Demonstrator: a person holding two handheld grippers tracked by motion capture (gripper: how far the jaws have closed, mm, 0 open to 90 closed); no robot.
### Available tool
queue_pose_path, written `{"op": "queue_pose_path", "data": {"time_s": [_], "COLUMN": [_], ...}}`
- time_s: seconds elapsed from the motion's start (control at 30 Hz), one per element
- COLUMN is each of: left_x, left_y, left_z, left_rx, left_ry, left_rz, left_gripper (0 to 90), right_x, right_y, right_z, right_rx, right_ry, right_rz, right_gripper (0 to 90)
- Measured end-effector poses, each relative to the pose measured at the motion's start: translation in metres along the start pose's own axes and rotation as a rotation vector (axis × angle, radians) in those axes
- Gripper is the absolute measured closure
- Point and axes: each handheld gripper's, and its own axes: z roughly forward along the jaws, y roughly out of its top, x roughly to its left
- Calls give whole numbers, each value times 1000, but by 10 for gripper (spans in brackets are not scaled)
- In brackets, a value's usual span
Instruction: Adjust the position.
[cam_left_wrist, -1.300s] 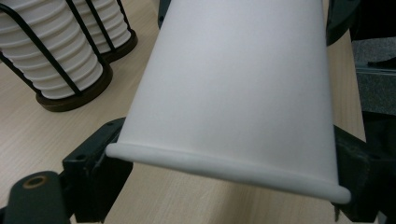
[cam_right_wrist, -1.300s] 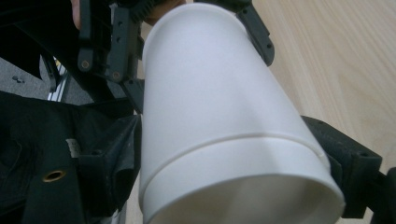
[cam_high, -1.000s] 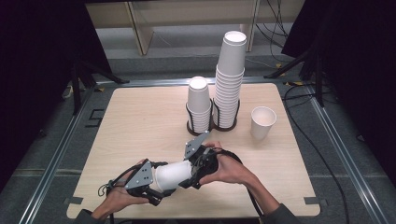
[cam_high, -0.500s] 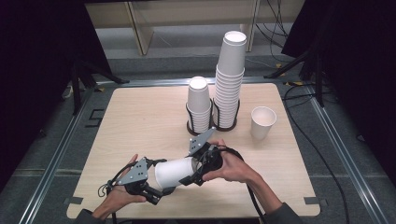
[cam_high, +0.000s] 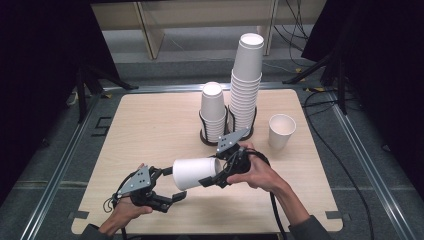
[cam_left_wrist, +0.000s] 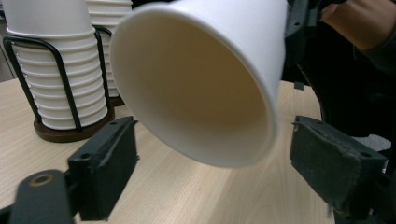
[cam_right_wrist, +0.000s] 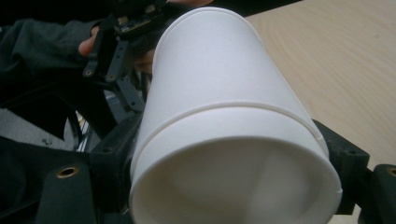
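Right hand-held gripper (cam_high: 216, 172) is clamped on a white paper cup (cam_high: 196, 173), held sideways above the pale wooden table (cam_high: 150, 120); left gripper (cam_high: 167, 185) stands agape at its mouth. Remaining: tall white cup stack (cam_high: 246, 85) and shorter stack (cam_high: 213, 112) in wire holders. Completed: one single white cup (cam_high: 280, 131) standing upright apart. Separation judged barely begun.

A white paper cup (cam_high: 196, 173) is lying sideways between the left gripper (cam_high: 167, 185) and right gripper (cam_high: 212, 170), near the front of the light wooden table (cam_high: 150, 125). Behind it, two stacks of white paper cups (cam_high: 230, 95) are sitting in a black wire holder (cam_high: 226, 131). A lone white paper cup (cam_high: 281, 131) is standing just right of them.
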Motion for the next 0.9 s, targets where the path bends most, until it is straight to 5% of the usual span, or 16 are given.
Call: {"op": "queue_pose_path", "data": {"time_s": [0.13,0.2,0.27,0.47,0.63,0.7,0.9], "left_x": [1,2,2,3,2,0,-2], "left_y": [1,0,1,1,0,1,0], "left_z": [-3,-1,-4,-1,3,3,6], "left_rx": [4,-33,-18,-35,-54,-20,-73], "left_ry": [40,43,62,54,14,47,20], "left_rz": [-9,-19,-26,-83,-67,-47,-19], "left_gripper": [145,145,145,133,110,60,0], "right_x": [-6,-5,-6,-4,-3,-2,0], "right_y": [-2,-2,-2,-2,-2,-2,-2], "right_z": [-7,-8,-7,-3,2,3,7], "right_rx": [-45,-49,-70,-81,-90,-87,-85], "right_ry": [-15,-14,-10,32,68,73,109], "right_rz": [9,33,5,0,-7,-24,-31], "right_gripper": [237,237,237,237,237,237,237]}}
